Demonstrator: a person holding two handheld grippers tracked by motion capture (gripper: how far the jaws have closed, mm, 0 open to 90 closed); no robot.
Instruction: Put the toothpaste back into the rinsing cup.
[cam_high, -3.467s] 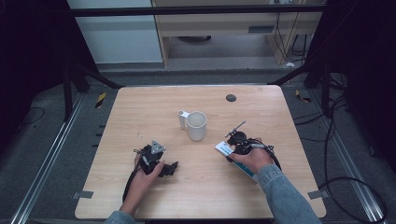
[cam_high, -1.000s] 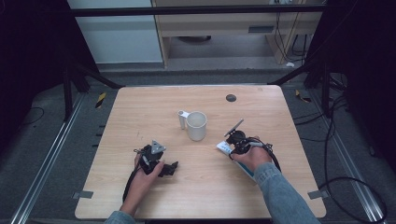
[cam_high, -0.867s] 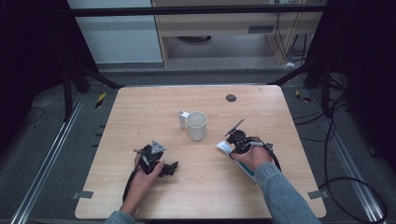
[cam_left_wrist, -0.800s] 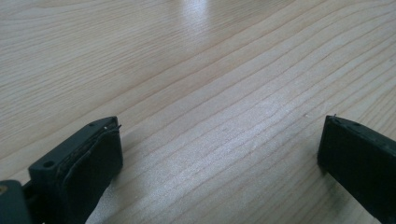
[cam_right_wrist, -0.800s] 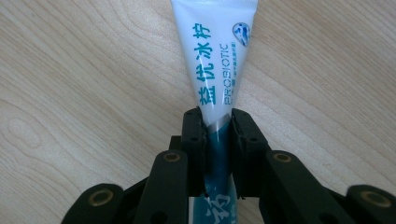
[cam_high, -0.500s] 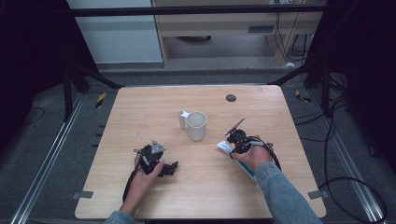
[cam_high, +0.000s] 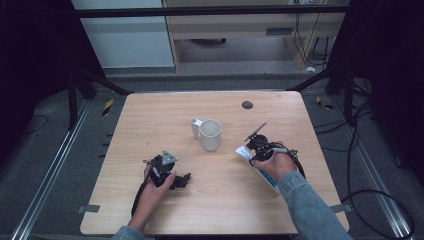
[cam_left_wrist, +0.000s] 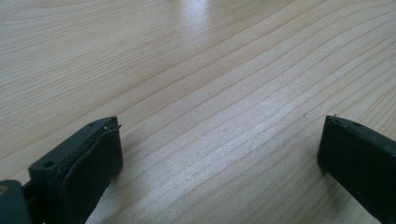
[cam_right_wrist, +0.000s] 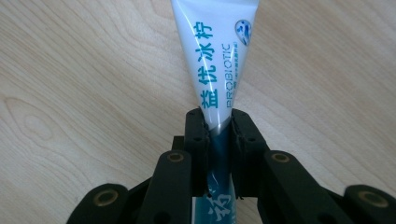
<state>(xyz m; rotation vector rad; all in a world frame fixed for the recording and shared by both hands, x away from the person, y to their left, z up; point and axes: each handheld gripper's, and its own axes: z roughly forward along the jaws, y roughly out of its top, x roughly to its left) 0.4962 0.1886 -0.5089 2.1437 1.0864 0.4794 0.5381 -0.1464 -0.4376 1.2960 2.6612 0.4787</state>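
Observation:
A white toothpaste tube (cam_right_wrist: 217, 56) with blue print runs away from me between the jaws of my right gripper (cam_right_wrist: 218, 122), which is shut on it near the middle. In the high view the right gripper (cam_high: 257, 145) is right of the white mug (cam_high: 210, 134), and the tube (cam_high: 244, 152) lies low along the table under the hand. My left gripper (cam_high: 170, 172) rests on the table at the front left. Its jaws stand wide open over bare wood (cam_left_wrist: 219, 140), with nothing between them.
A small white upright cylinder (cam_high: 195, 127) stands against the mug's left side. A dark round spot (cam_high: 247, 105) marks the wooden table (cam_high: 150, 120) near its far edge. Metal rails and cables run along the floor on both sides.

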